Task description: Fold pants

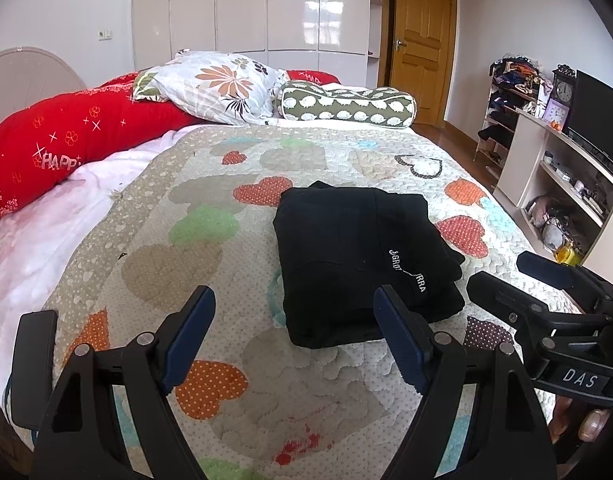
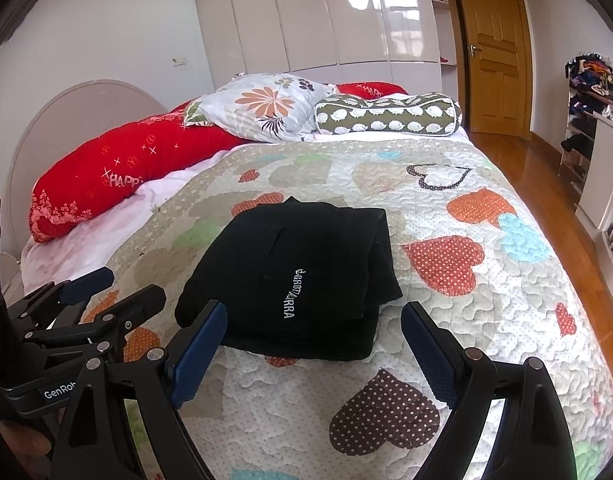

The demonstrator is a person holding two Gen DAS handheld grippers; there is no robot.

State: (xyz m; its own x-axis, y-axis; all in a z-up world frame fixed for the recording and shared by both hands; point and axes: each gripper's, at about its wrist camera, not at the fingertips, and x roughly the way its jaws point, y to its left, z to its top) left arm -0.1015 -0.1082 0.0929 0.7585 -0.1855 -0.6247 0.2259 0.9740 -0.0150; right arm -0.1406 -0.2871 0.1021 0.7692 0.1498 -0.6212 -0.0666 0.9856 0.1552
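Note:
The black pants (image 1: 358, 256) lie folded into a compact stack on the heart-patterned quilt (image 1: 210, 240), with white lettering on top. They also show in the right wrist view (image 2: 298, 280). My left gripper (image 1: 294, 300) is open and empty, held just in front of the stack's near left edge. My right gripper (image 2: 314, 316) is open and empty, its fingers on either side of the stack's near edge, above the quilt (image 2: 446, 208). Each gripper shows in the other's view: the right gripper (image 1: 518, 276) at the right, the left gripper (image 2: 118, 284) at the left.
A red bolster (image 1: 74, 136), a floral pillow (image 1: 214, 84) and a green roll pillow (image 1: 346, 106) lie at the bed's head. A shelf unit with a TV (image 1: 594, 120) stands to the right, beyond a strip of wooden floor (image 2: 518, 168). A wooden door (image 1: 422, 40) is at the back.

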